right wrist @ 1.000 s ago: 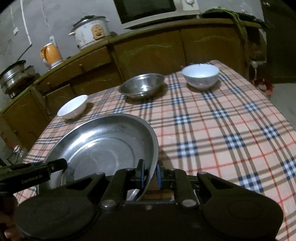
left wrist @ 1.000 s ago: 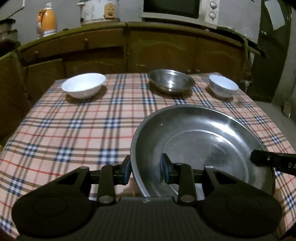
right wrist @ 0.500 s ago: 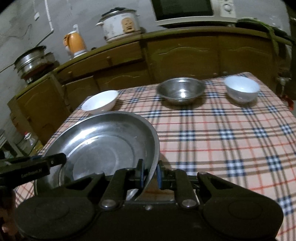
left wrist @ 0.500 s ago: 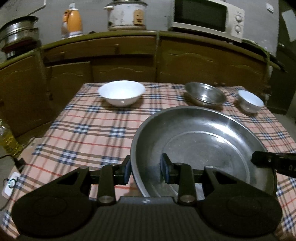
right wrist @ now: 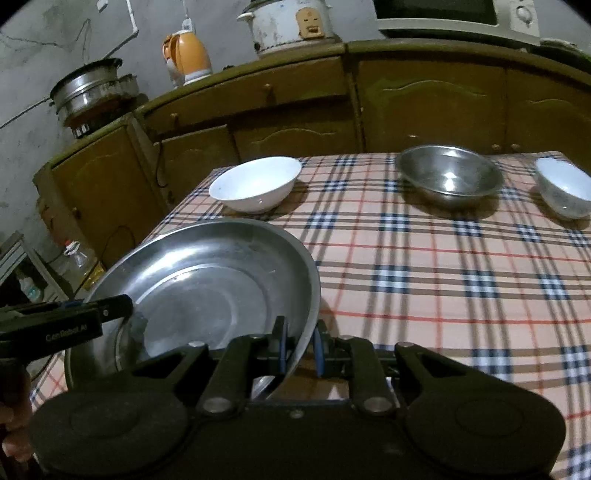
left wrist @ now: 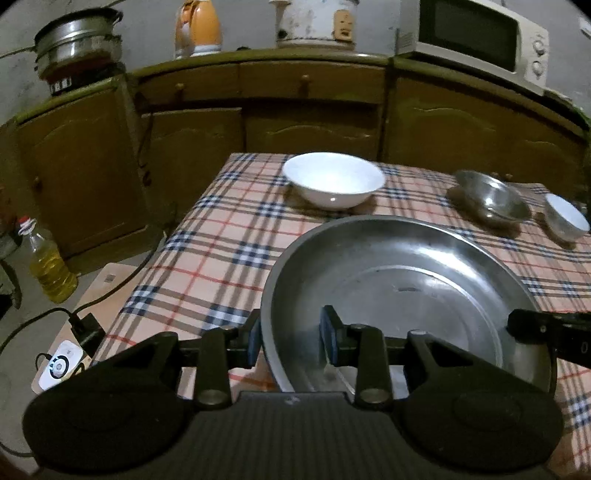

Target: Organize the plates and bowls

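Observation:
A large steel plate (left wrist: 406, 280) is held above the checked tablecloth by both grippers. My left gripper (left wrist: 291, 339) is shut on its left rim. My right gripper (right wrist: 301, 349) is shut on its right rim; the plate (right wrist: 207, 284) fills the lower left of the right wrist view. A large white bowl (left wrist: 334, 182) (right wrist: 256, 184) stands at the table's far left. A steel bowl (left wrist: 491, 201) (right wrist: 448, 175) stands at the far middle. A small white bowl (left wrist: 567, 218) (right wrist: 565, 186) stands at the far right.
The table (right wrist: 461, 266) has a plaid cloth. Wooden cabinets (left wrist: 314, 107) run behind it, with a steel pot (left wrist: 77, 40), an orange kettle (left wrist: 197, 27), a rice cooker (right wrist: 291, 24) and a microwave (left wrist: 476, 40) on top. An oil bottle (left wrist: 48, 266) and cables lie on the floor at left.
Both grippers have carried the plate to the left and turned; the table's left edge and the floor now show. The bowls have not moved.

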